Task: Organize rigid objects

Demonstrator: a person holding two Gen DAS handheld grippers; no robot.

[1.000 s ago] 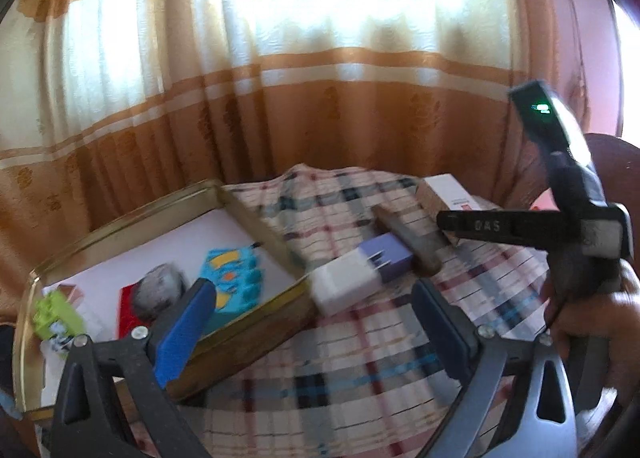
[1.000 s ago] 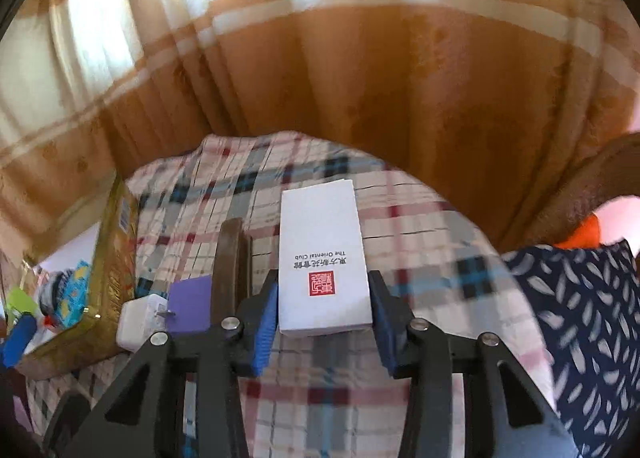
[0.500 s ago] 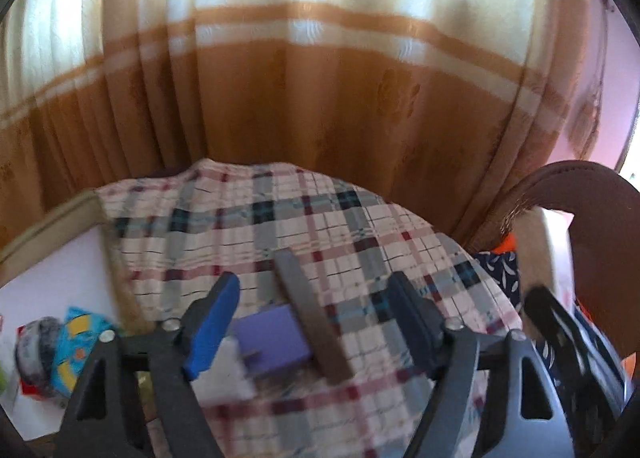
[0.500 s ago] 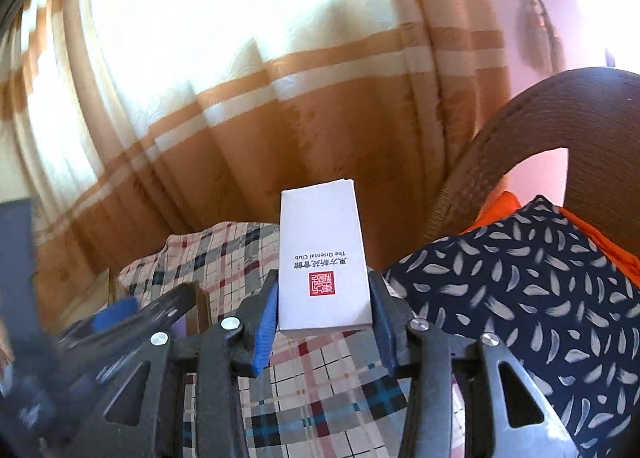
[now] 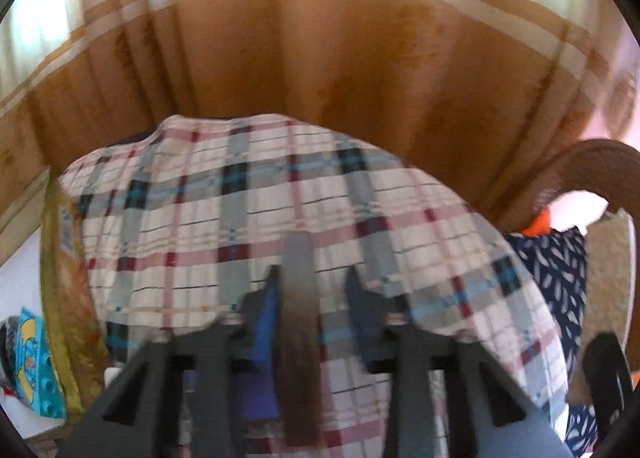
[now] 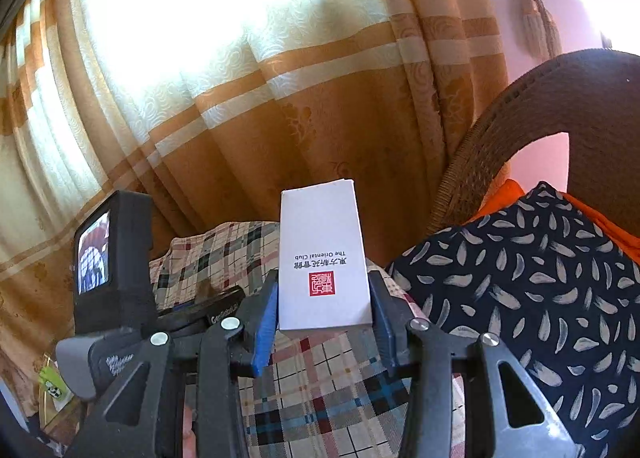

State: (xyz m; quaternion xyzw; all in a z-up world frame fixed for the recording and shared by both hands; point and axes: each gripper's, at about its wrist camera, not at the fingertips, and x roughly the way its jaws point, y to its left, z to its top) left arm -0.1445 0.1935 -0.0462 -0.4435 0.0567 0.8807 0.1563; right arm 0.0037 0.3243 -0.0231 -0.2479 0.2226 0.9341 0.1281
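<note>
Fingers on your left gripper [image 5: 310, 290] are sitting narrow around that dark brown bar [image 5: 299, 334], one pad on each long side. The shot's blurry, so honestly can't tell if they're actually pinching it or just straddling it. What matters is the bar's long axis runs 12 to 6, straight down your finger line, so you're squeezing across its skinny width, which looks like the right way to grab it. It's lying on the plaid cloth [image 5: 240, 197] with a purple block [image 5: 256, 390] right beside it at about 8 o'clock. Your right gripper [image 6: 324, 312] is clamped on the white box [image 6: 323, 258], held up off the table, long axis also at 12. The gold tray [image 5: 60, 298] is over at 9 o'clock from the left fingers, so that hand's my guess for the nearer one.
</note>
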